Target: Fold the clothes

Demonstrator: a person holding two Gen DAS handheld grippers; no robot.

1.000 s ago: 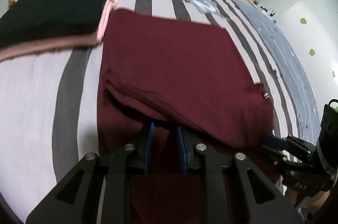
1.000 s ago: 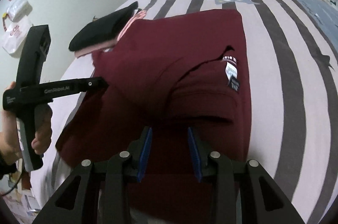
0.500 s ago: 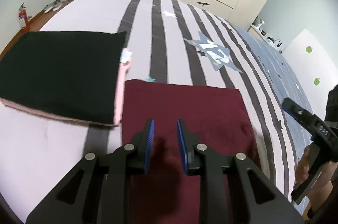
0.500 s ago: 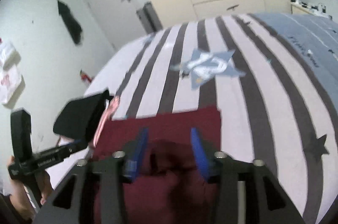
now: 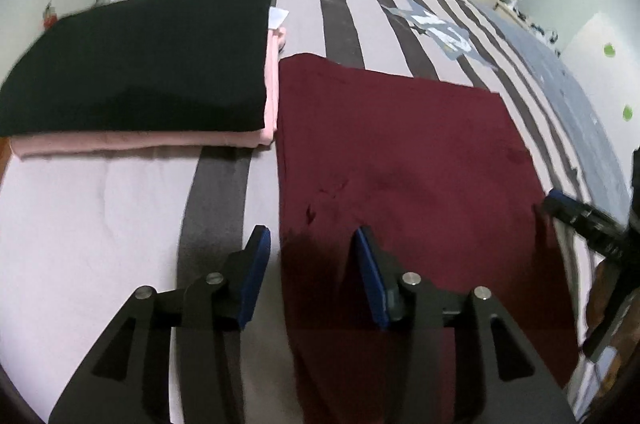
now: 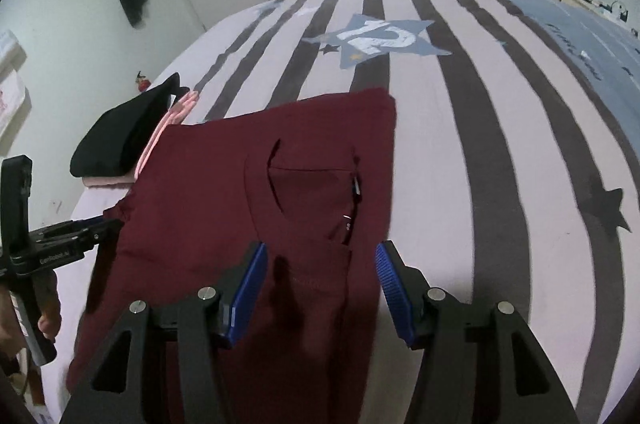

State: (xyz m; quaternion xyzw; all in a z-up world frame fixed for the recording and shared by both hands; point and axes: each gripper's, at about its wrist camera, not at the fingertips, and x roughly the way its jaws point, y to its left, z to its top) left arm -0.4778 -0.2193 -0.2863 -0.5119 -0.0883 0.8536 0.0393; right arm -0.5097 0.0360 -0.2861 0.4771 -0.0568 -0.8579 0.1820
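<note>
A second ago both grippers had their fingers pinched close together at the near edge of a bunched maroon shirt; now both sets of fingers stand spread wide with nothing between them, and the shirt lies flat in a folded rectangle.

The bed (image 5: pixel 100 208), under a cover of pale and dark grey stripes, fills both views. The maroon shirt (image 5: pixel 400 152) lies on it near the front edge, its left side just beside a stack of folded clothes: a black garment (image 5: pixel 140 64) on top of a pink garment (image 5: pixel 152 140). In the right wrist view the maroon shirt (image 6: pixel 256 184) shows its neck opening facing up, with a small label at the collar's right side.

The left gripper (image 5: pixel 310 264) hovers low over the shirt's near left edge, one finger above the bed cover and the other above the maroon cloth. The right gripper (image 6: pixel 320 280) hovers over the shirt's near right part, fingers apart on either side of the collar region. In the right wrist view, a hand (image 6: pixel 48 308) holds the left gripper's handle at the far left.
</note>
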